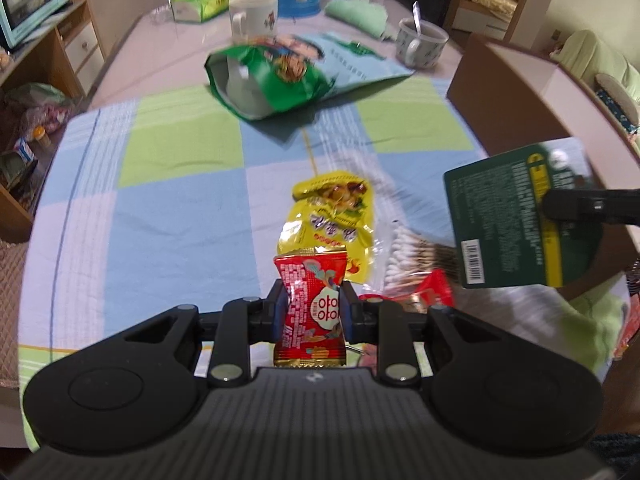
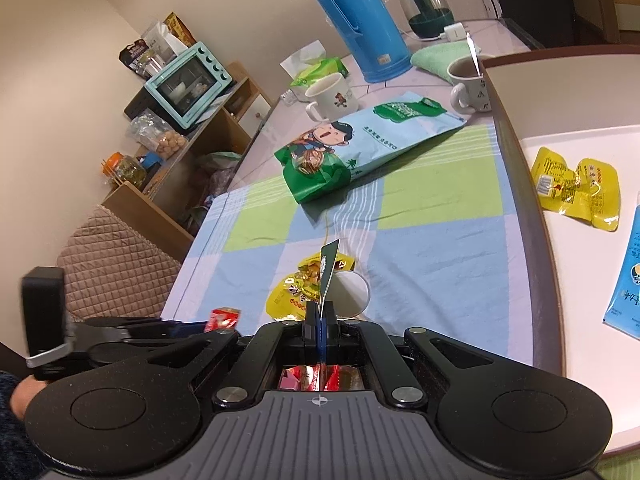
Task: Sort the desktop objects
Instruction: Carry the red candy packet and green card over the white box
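We see our left claw [image 1: 313,312] pinching a red snack packet [image 1: 310,312] above the checked cloth [image 1: 180,208] on the bench, while our right claw [image 2: 320,322] is pressed together on a dark green card [image 2: 329,270].

In my left wrist view, the snack packet [image 1: 310,308] sits low centre between my left gripper [image 1: 312,312] jaws. Just above it a pouch [image 1: 332,220] lies on the cloth [image 1: 168,208], cotton swabs [image 1: 416,252] to its right. The big bag [image 1: 288,76] lies further up, mugs [image 1: 254,14] behind it. My right gripper [image 2: 320,316] holds a card [image 1: 516,216] at the right edge.
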Tool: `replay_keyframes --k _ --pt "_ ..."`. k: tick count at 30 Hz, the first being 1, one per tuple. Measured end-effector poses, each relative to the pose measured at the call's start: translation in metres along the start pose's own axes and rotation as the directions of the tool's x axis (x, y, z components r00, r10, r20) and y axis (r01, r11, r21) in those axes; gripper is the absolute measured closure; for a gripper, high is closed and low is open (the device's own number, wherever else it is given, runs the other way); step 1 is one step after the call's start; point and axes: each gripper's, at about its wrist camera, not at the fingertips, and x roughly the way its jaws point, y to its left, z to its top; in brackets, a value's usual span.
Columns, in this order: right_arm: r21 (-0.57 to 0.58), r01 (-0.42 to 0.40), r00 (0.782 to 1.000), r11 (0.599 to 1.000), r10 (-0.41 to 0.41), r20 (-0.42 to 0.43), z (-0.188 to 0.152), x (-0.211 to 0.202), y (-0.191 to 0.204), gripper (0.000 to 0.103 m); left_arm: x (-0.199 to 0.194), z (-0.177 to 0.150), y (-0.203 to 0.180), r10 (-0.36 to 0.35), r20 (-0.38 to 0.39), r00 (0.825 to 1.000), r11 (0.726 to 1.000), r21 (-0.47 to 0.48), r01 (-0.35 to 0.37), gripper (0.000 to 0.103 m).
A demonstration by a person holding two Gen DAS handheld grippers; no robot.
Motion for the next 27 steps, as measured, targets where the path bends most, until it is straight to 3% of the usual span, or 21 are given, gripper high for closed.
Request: replay_keyframes --k 14,27 --pt "-0.009 -0.029 0.997 1.000 0.030 0.072 -0.002 -0.039 0.000 0.103 -0.057 0.010 -0.040 -0.045 0.119 0.992 0.996 0.077 0.035 0.081" --pt "0.038 -0.004 0.988 0.999 -0.002 0.156 -0.002 -0.088 -0.026 0.103 -0.063 0.029 -0.091 -0.106 0.144 0.984 0.982 0.174 0.080 0.081"
